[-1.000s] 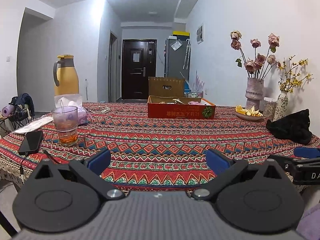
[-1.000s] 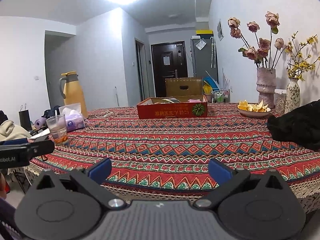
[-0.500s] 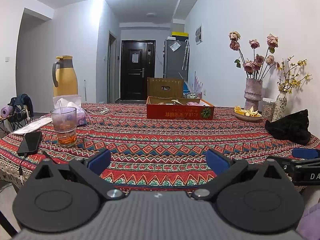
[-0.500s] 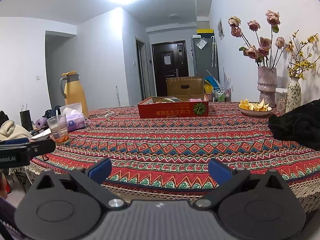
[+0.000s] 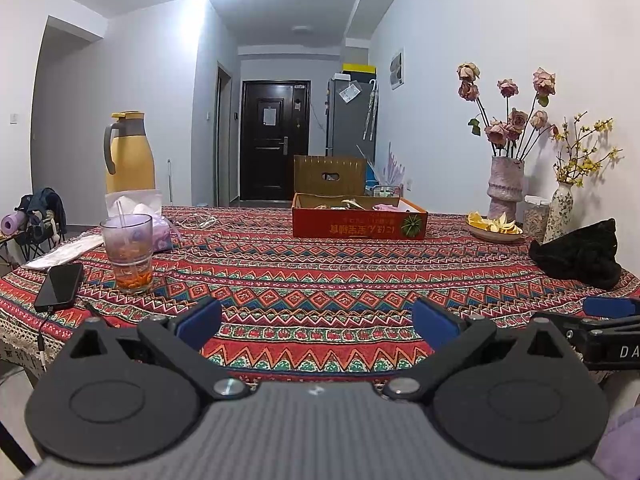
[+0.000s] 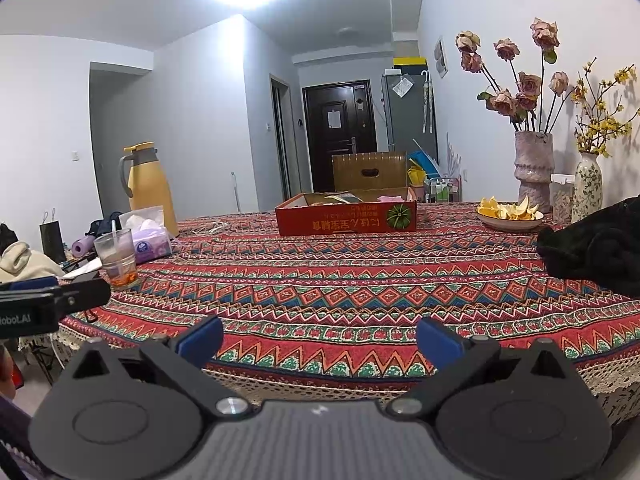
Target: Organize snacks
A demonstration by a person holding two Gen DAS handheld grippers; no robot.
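A low red cardboard box with snack packets inside sits at the far middle of the patterned table; its contents are mostly hidden by its wall. My left gripper is open and empty at the table's near edge, far from the box. My right gripper is also open and empty, just short of the near edge. Each gripper shows at the side of the other's view.
On the left stand a glass with a straw, a phone, a tissue pack and a yellow jug. On the right are a plate of orange peels, two vases and a black cloth.
Both views have lowered slightly, so the table looks flatter. The grippers stay open and nothing on the table has moved.
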